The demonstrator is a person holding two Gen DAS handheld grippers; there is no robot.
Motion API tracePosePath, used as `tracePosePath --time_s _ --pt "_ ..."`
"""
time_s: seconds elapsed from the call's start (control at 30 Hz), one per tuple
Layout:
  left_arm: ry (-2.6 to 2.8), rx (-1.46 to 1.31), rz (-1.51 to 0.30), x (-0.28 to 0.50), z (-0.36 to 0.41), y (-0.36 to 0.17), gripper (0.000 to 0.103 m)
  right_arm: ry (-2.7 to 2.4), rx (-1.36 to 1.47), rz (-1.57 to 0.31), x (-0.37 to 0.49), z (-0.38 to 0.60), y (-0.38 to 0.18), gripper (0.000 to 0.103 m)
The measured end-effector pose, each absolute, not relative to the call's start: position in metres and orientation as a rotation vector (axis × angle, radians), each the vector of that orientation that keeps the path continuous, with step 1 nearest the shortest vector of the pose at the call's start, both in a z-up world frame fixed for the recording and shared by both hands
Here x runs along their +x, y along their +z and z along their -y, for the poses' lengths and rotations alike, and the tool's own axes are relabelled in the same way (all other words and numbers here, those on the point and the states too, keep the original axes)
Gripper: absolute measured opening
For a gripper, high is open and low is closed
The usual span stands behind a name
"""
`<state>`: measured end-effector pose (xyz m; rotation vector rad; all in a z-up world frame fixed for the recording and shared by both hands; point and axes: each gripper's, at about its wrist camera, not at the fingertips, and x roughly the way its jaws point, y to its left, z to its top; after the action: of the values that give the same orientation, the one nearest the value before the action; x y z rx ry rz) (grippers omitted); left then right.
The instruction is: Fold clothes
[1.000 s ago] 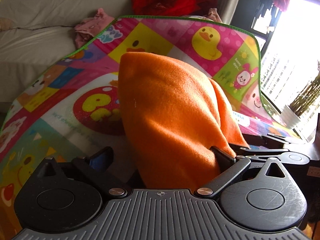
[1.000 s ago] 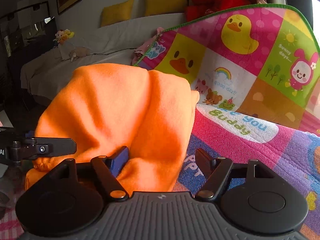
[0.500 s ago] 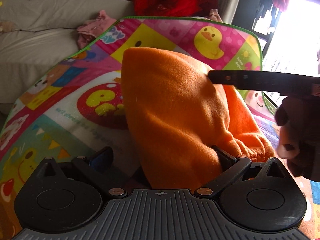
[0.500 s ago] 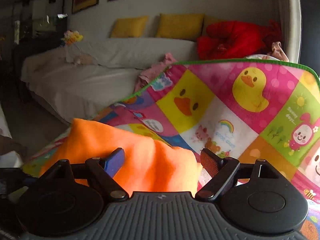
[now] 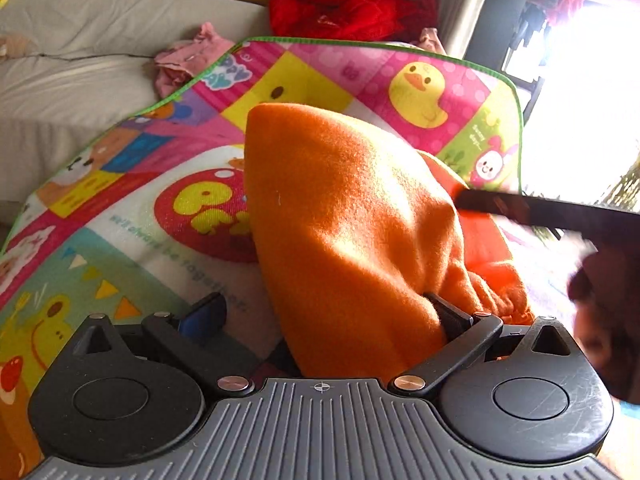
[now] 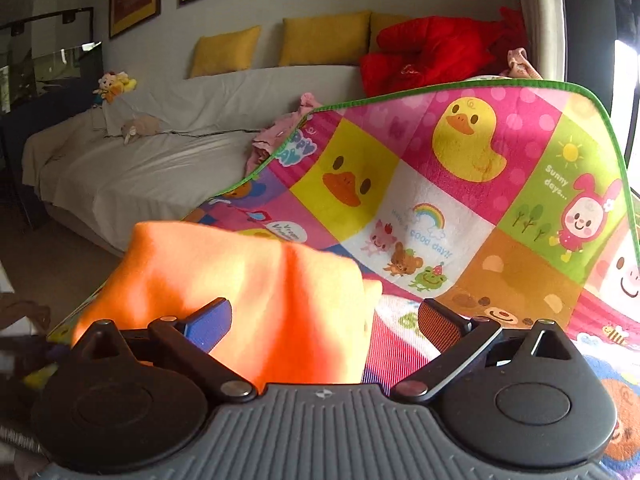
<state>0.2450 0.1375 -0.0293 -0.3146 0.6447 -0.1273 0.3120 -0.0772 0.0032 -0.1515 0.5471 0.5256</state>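
The right gripper (image 6: 324, 320) stood with its jaws wide apart; they had just been opening, and the orange fleece garment (image 6: 256, 292) bulged up between them without either pad pressing on it. To judge by that, it had let its share of the cloth go so the fold could settle. In the left wrist view its dark finger crossed the right side of the frame above the garment, clear of the fabric, with a hand (image 5: 608, 320) behind it.

The left gripper (image 5: 320, 312) also showed its fingers spread. The garment's near edge lay against the right finger and hid its pad, while the blue pad on the left stood bare and away from the cloth, so nothing was clamped; it looked more like a prop holding the mound in place than a grip.

The garment sat as a raised, bunched hump in the near middle of the cartoon play mat (image 5: 132, 208), which served as the folding surface, its gathered cuff trailing to the right. Farther off, a pink garment (image 5: 180, 60) lay at the mat's far left edge on the sofa (image 5: 80, 80), and a red jacket (image 5: 344, 8) was heaped by the yellow cushions (image 6: 324, 38), probably waiting their turn.
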Motion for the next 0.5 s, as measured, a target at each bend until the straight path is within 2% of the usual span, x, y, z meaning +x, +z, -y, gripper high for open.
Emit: tracePosePath --time_s 0.07,0.27,0.4,0.5 --pt "-0.117 -0.339 -0.621 0.242 -0.143 -0.02 0.103 0.557 -0.192 -0.545 0.292 0.082 -0.002 0.101" --pt "-0.167 -0.195 -0.401 0.232 -0.127 0.039 0.103 0.592 -0.221 -0.513 0.271 0.093 -0.005 0.103" --pt "-0.217 -0.268 -0.497 0.278 -0.121 0.04 0.103 0.583 -0.28 -0.568 0.279 0.085 -0.017 0.103" --pt "-0.175 -0.287 -0.627 0.317 -0.119 0.009 0.103 0.562 -0.258 -0.599 0.284 0.084 -0.029 0.103"
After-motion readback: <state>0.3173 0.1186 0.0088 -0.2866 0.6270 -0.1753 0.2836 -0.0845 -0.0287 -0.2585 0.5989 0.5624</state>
